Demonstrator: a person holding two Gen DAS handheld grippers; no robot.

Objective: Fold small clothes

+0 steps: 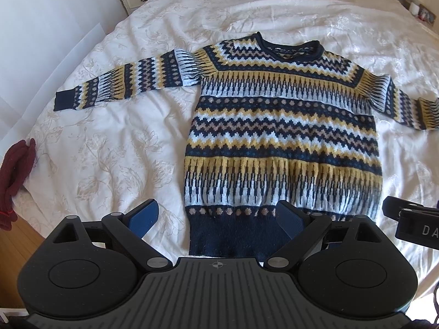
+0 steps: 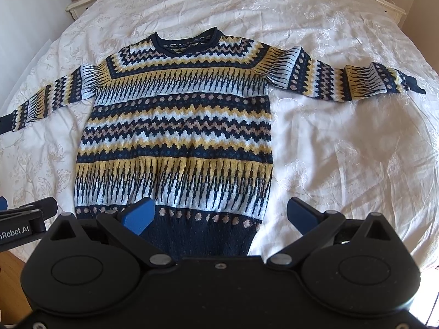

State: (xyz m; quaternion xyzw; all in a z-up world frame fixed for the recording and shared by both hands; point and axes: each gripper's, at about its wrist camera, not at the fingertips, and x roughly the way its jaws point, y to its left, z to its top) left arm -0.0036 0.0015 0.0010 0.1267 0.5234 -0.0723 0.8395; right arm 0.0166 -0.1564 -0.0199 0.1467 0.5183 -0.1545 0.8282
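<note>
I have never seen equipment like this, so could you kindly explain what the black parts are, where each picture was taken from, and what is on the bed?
No robot here: a person holds a pair of tongs in each hand, each carrying a forward-looking camera. One picture looks along the left tongs, the other along the right tongs. Both are open and hold nothing. A patterned sweater lies flat on the white bedspread, sleeves out. Dark red cloth lies at the bed's left edge.

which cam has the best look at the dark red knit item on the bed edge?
Left wrist view. The dark red knitted garment lies crumpled at the left edge of the white floral bedspread, mostly in frame though partly cut off. The right wrist view does not show it at all; its frame ends at the patterned navy-and-yellow knit sweater's sleeve.
</note>
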